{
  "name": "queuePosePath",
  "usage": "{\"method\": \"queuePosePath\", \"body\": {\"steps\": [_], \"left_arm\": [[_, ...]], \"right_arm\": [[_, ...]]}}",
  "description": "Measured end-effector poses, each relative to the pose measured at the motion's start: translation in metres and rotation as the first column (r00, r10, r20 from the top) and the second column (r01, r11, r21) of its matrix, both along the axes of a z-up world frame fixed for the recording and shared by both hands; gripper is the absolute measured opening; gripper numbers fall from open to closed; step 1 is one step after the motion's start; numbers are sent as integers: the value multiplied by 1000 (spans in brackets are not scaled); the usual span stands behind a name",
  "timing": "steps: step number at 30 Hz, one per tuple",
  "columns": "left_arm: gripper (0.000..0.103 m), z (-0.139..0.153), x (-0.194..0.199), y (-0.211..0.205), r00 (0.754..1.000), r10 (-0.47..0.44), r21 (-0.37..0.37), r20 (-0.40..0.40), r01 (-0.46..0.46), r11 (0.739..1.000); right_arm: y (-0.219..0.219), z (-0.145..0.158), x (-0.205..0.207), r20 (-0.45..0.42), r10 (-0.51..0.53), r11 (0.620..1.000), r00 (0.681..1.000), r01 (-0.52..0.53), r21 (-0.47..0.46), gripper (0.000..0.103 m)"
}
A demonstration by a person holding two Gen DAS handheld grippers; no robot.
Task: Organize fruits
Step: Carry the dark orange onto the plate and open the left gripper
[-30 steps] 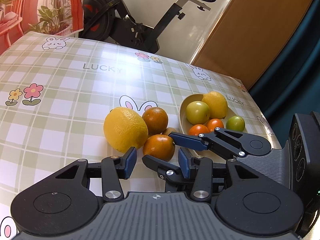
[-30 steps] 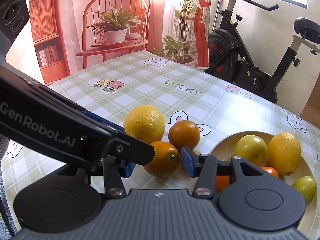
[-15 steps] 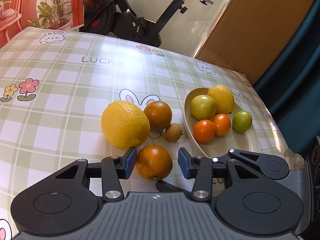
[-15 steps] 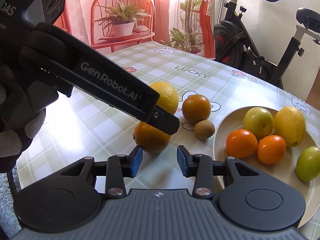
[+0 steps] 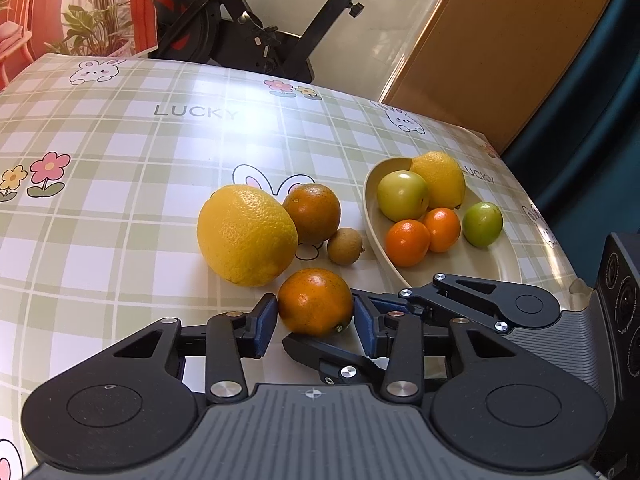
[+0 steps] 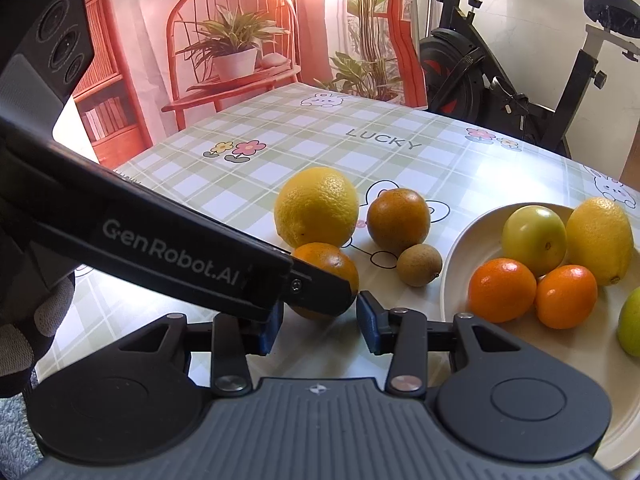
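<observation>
Nearest to me, the left gripper [image 5: 315, 322] has its blue pads on either side of an orange [image 5: 315, 306] resting on the checked tablecloth [image 5: 120, 184]; both pads sit right against the peel, so it looks clamped on the fruit. The right gripper [image 6: 320, 322] comes in from about four o'clock of that orange, its pads spread wide with a plain gap between them, holding nothing. In its own view the left tool's black arm crosses in front and hides part of the fruit.

Just past the gripped orange, at eleven o'clock, lies a big yellow citrus [image 5: 247, 236], and at twelve a second orange [image 5: 312, 213] touching it. A small brown fruit [image 5: 345, 246] sits at one o'clock, between the oranges and the plate [image 5: 480, 268].

The cream plate stands at two o'clock. On it are two small tangerines [image 5: 408, 242] side by side, a yellow-green round fruit [image 5: 403, 196] behind them, a lemon [image 5: 439, 179] against that, and a small green fruit [image 5: 482, 224] to the right.

Farther off, at twelve o'clock beyond the table's edge, stands an exercise bike [image 5: 256, 28].
</observation>
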State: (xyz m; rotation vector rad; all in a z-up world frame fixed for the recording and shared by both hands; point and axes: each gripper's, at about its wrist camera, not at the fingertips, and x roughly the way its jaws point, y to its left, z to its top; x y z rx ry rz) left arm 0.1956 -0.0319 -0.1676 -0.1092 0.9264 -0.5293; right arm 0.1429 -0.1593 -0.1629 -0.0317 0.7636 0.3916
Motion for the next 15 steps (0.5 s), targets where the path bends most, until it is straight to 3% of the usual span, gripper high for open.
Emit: {"method": "queuePosePath", "body": {"steps": [15], "left_arm": [[45, 25, -19, -26, 994, -71, 23, 83, 69, 997]], "right_arm": [[-22, 21, -30, 55, -142, 987, 988, 137, 81, 44]]}}
